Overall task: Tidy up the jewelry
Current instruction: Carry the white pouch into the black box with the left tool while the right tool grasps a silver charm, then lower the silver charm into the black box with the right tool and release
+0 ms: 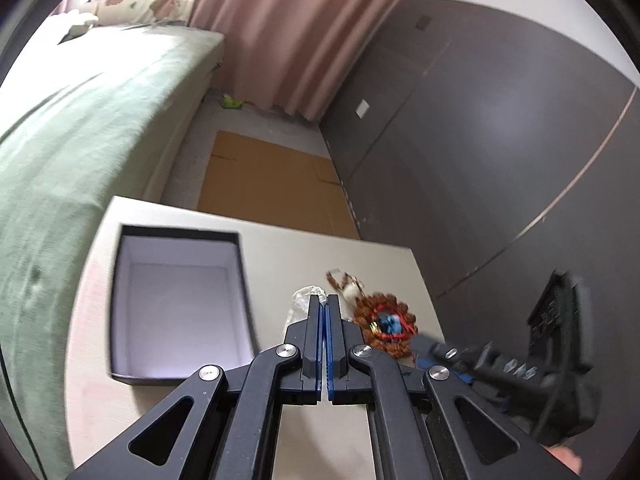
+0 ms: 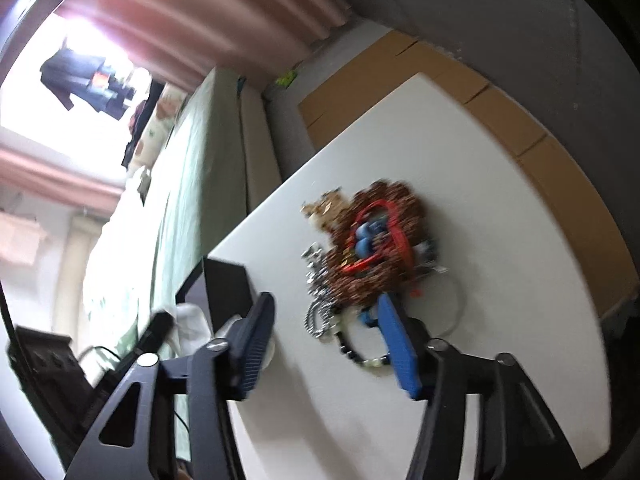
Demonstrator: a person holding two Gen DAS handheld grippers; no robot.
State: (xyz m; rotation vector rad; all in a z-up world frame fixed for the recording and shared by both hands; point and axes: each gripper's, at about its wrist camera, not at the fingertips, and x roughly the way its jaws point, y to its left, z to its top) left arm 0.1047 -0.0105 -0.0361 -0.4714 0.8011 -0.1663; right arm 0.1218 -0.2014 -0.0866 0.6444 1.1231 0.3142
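The jewelry pile (image 2: 372, 248) lies on the white surface (image 1: 280, 256), heaped in one tangle to the right of the open box (image 1: 176, 304). The box stands with its lid off and its pale interior bare, probably so that pieces can be dropped straight in.

Left tongs (image 1: 325, 308): pressed fully together, blue pads meeting. A crumpled clear wrapper (image 1: 304, 294) shows just beyond the tips; whether a fold of it is pinched cannot be told from this view. These tongs point between the box and the pile.

Right tongs (image 2: 324, 340): standing partly apart, nothing gripped. They are angled down at the near edge of the pile, one blue pad beside a black beaded strand (image 2: 352, 350), which suggests a pick is being lined up.

Appearance of the pile: a ring of brown beads encloses red cord and blue beads; a silver chain (image 2: 318, 276) trails toward the box side, and gold-toned pieces (image 2: 326, 206) lie at the far side. Motion blur hides finer detail.
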